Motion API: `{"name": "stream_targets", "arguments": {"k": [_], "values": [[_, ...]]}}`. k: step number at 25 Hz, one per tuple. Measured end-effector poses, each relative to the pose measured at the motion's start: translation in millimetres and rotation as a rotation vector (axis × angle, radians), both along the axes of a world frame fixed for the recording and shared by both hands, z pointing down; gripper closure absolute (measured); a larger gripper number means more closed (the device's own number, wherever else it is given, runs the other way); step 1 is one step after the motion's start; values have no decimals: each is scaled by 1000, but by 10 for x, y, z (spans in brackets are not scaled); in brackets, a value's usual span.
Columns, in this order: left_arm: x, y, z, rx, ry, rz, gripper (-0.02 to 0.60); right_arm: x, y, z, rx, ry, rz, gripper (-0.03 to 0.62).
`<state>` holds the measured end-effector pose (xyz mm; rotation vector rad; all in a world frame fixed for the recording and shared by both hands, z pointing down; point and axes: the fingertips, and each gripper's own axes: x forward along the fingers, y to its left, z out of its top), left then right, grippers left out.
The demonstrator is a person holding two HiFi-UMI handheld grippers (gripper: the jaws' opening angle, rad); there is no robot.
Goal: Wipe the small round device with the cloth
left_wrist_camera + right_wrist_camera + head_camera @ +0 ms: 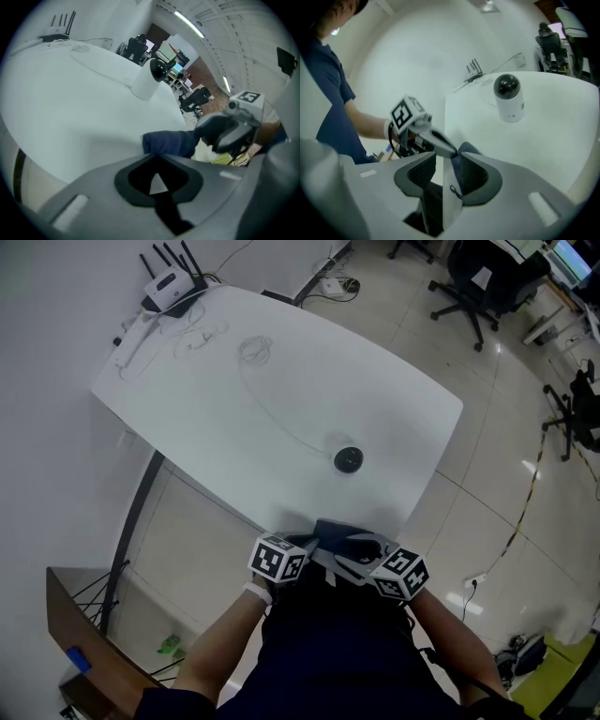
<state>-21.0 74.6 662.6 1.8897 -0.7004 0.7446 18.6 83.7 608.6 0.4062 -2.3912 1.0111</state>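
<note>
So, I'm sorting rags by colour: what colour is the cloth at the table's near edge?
Dark navy blue; the cloth shows best in the left gripper view.

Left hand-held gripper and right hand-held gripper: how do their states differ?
The left hand-held gripper has its jaws together, pinching the blue cloth at its edge; the right hand-held gripper has them apart, holding nothing, the cloth just past its tips. The right one's ribbed pads show; the left one's are hidden. Both meet at the edge of the white table.
</note>
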Motion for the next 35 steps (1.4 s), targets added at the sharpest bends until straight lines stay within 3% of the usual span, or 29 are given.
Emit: {"name": "stream_targets", "arguments": {"k": [2,4,8,11,13,15,18,22,26,29,30,31,33,35], "values": [[10,6,6,18,-8,12,561,165,-301,-76,21,-17,81,436],[27,8,-2,39,-25,43,561,266,-529,1,72,44,60,434],[41,23,-2,57,-40,64,560,136,-504,381,141,217,-244,391],[46,26,4,56,-36,45,559,-28,-268,493,143,284,-447,376],[41,15,5,57,-35,27,558,-62,-144,558,170,342,-530,375],[26,5,3,64,-35,9,557,-64,-105,632,215,404,-552,378],[-1,13,-29,82,-25,-15,557,-71,-89,665,198,429,-491,404],[-34,-8,-189,117,16,-49,554,-95,-92,600,224,402,-421,491],[-139,-140,-476,182,123,-179,525,-65,-280,390,208,303,-218,507],[-158,-314,-692,217,267,-297,395,1,-528,85,255,212,-81,507],[-130,-385,-771,235,324,-318,318,26,-596,-27,282,181,-53,507],[-85,-460,-861,255,383,-328,237,32,-652,-163,316,147,-35,507],[34,-617,-1057,291,494,-323,152,3,-729,-473,395,81,-23,507],[156,-770,-1222,310,569,-299,118,-12,-764,-716,467,38,-27,506]]}}
